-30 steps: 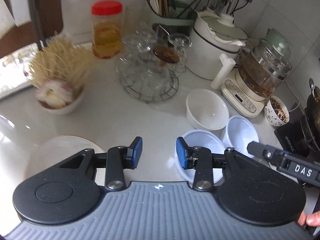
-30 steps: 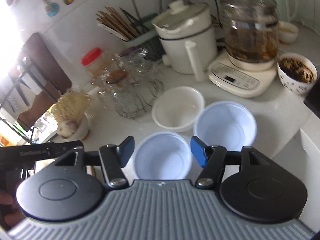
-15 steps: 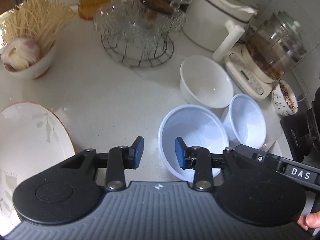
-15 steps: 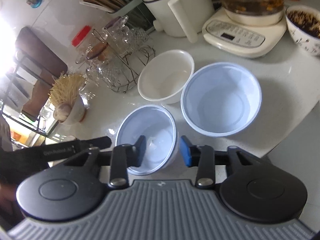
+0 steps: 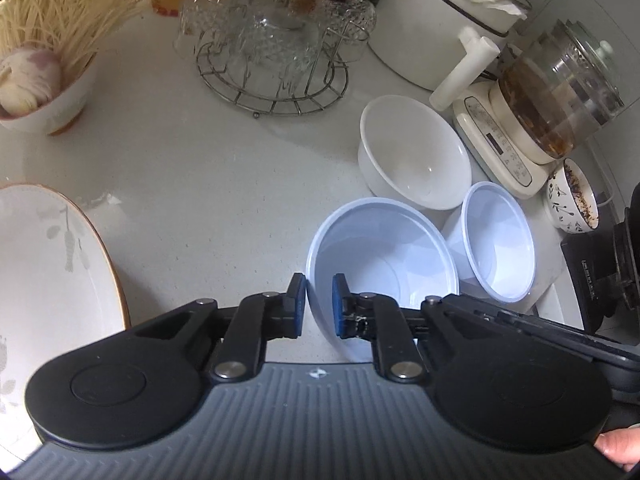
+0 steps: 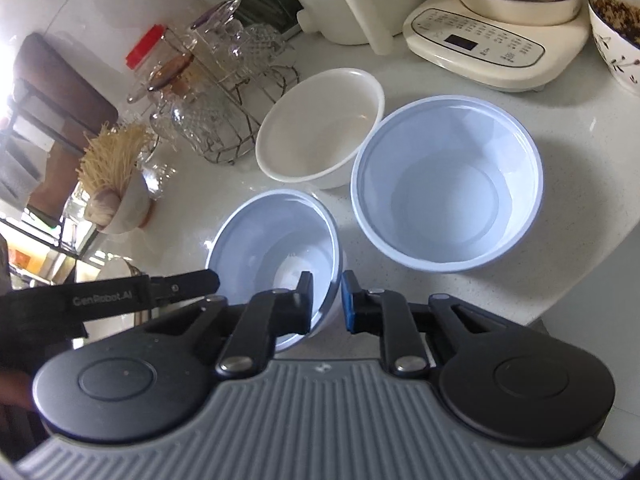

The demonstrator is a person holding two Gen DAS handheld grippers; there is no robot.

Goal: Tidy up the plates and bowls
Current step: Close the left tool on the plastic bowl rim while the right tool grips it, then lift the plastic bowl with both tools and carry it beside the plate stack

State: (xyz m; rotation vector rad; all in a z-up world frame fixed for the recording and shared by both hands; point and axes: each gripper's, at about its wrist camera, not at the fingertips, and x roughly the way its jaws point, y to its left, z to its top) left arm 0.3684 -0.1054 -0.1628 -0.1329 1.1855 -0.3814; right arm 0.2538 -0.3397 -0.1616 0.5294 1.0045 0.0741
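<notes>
The left hand-held gripper (image 5: 319, 306) is closing on the near-left rim of the near plastic bowl (image 5: 384, 256) on the table (image 5: 224, 184); the right hand-held gripper (image 6: 327, 302) is closing on its near-right rim, 2 more bowls sitting beyond.

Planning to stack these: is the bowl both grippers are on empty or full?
Empty. The near plastic bowl shows only its bare pale bottom in both wrist views.
</notes>
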